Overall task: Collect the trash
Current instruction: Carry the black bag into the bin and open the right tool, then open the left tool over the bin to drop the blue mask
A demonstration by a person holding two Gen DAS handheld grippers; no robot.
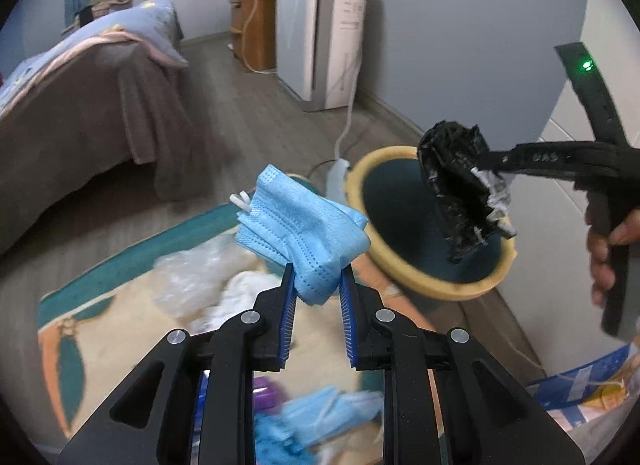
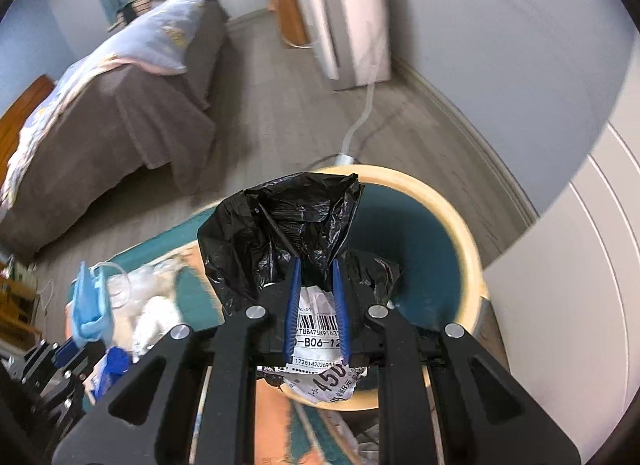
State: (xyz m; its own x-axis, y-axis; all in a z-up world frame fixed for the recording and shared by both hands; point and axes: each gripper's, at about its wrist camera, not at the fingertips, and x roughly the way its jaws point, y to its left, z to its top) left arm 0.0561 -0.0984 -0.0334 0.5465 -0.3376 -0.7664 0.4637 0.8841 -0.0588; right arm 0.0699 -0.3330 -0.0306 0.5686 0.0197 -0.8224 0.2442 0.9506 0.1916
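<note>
Home bedroom: made bed (image 1: 80, 77), patterned rug (image 1: 100, 297), wood-plank floor (image 1: 248, 105)

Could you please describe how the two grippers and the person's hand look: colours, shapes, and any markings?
The left gripper and right gripper match: black angular linkage frames with triangular cut-outs, round silver pivot bolts, and thin fingers faced with ribbed blue pads. Seen from the left wrist view, the right gripper has a black pistol-style handle, faint lettering on its body and a green light on a curved black bracket. The hand is bare; no sleeve shows.
</note>
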